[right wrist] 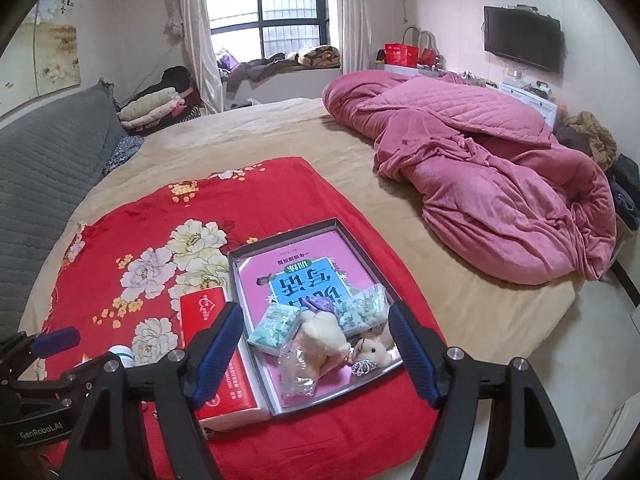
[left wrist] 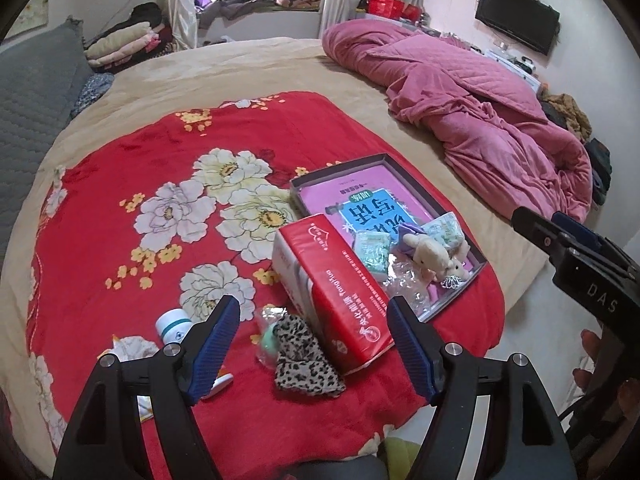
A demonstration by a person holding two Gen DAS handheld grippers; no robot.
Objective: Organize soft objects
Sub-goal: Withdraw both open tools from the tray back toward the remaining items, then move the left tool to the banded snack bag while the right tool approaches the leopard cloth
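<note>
A shallow grey box (right wrist: 280,232) with a pink book in it lies on the red flowered blanket (left wrist: 120,160). In its near end are a cream plush toy (right wrist: 324,340), two small tissue packets (right wrist: 274,328) and a clear plastic bag (right wrist: 296,372). My right gripper (right wrist: 315,308) hovers open above them, holding nothing. A red tissue pack (left wrist: 332,292) leans on the box's left side. A leopard-print cloth (left wrist: 304,364) lies in front of it. My left gripper (left wrist: 313,302) is open and empty above the cloth and the pack.
A white bottle (left wrist: 172,322) and a green item in clear wrap (left wrist: 268,336) lie left of the cloth. A pink quilt (left wrist: 480,112) is bunched at the far right of the bed. A grey headboard (right wrist: 48,168) lines the left; the floor (right wrist: 560,360) is at the right.
</note>
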